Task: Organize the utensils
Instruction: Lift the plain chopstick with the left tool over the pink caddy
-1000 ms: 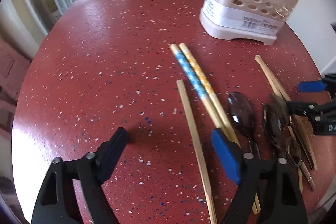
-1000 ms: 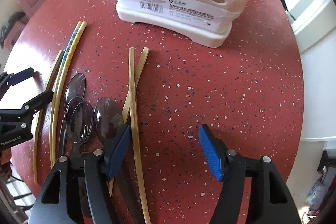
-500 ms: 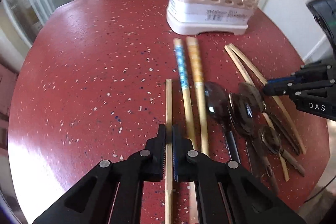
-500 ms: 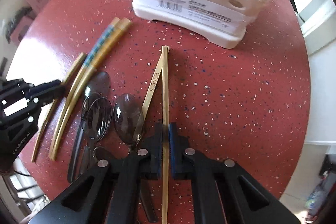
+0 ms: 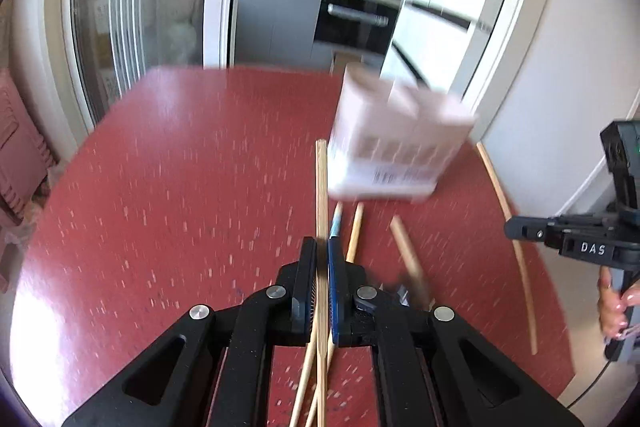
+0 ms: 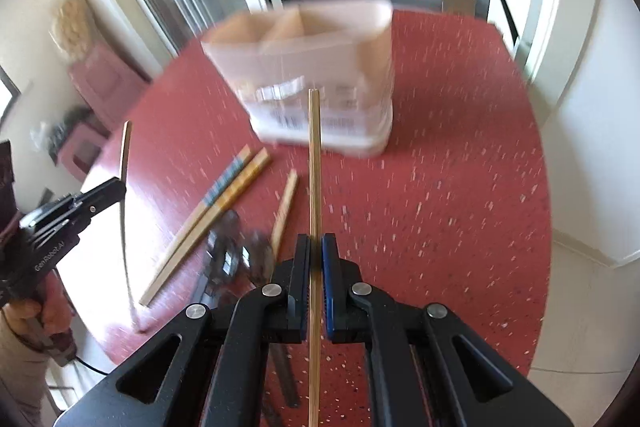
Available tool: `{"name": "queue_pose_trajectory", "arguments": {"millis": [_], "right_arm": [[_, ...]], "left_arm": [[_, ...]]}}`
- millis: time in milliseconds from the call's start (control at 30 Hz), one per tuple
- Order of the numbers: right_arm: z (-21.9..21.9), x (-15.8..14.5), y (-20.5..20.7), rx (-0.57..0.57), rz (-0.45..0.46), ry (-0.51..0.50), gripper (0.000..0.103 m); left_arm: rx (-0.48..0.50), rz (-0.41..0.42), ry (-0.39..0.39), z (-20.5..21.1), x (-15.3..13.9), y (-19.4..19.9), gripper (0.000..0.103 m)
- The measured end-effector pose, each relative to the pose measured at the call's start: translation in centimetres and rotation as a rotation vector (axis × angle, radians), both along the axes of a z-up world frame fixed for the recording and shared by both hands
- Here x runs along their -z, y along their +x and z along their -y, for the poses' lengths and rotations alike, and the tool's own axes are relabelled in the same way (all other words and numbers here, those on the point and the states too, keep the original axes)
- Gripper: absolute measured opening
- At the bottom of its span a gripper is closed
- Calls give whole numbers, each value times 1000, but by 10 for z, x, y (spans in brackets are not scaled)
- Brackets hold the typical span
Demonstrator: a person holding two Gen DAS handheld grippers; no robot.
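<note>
My left gripper (image 5: 322, 247) is shut on a plain bamboo chopstick (image 5: 320, 187), held above the red speckled table (image 5: 180, 207). My right gripper (image 6: 316, 247) is shut on another plain chopstick (image 6: 314, 155), also lifted. Each shows in the other's view: the right gripper (image 5: 512, 227) with its chopstick (image 5: 500, 191), the left gripper (image 6: 114, 189) with its chopstick (image 6: 125, 155). The pale utensil holder (image 5: 396, 143) (image 6: 316, 67) stands upright beyond, blurred. On the table lie two patterned chopsticks (image 6: 224, 195), one plain chopstick (image 6: 285, 207) and dark spoons (image 6: 236, 251).
A hand (image 5: 612, 307) grips the right tool's handle, another hand (image 6: 28, 307) the left one. A glass door (image 5: 132, 7) and a kitchen with an oven (image 5: 356, 23) lie past the table's far edge. A white wall (image 5: 560, 87) stands close on the right.
Both grippers went from open to shut, each on a plain chopstick. Both then rose and tilted upward, lifting the chopsticks off the table.
</note>
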State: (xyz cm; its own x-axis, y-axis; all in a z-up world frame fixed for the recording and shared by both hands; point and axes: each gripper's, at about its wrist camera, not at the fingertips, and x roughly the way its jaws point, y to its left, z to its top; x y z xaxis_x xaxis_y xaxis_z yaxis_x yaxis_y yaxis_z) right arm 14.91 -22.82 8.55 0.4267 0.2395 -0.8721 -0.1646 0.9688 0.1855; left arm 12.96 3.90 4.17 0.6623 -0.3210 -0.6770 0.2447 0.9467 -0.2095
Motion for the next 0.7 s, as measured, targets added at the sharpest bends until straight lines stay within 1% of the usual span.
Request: {"name": "queue_pose_trajectory", "arguments": {"millis": [33, 100, 167, 300, 400, 567, 700], "right_arm": [[3, -9, -5, 5, 22, 11, 6], [12, -29, -2, 15, 64, 38, 6], [9, -44, 5, 28, 108, 66, 6], [10, -73, 20, 53, 193, 91, 6], [8, -88, 36, 65, 237, 108, 6], [4, -110, 58, 67, 315, 123, 6], [0, -125, 80, 79, 390, 138, 6]], "left_arm": [[-4, 22, -10, -1, -10, 0, 35], [-10, 68, -36, 0, -29, 4, 35], [-13, 117, -61, 3, -50, 10, 35], [-17, 194, -87, 7, -80, 30, 35], [-22, 230, -107, 10, -102, 51, 35], [-25, 322, -132, 18, -142, 82, 35], [-32, 357, -131, 26, -157, 109, 35]]}}
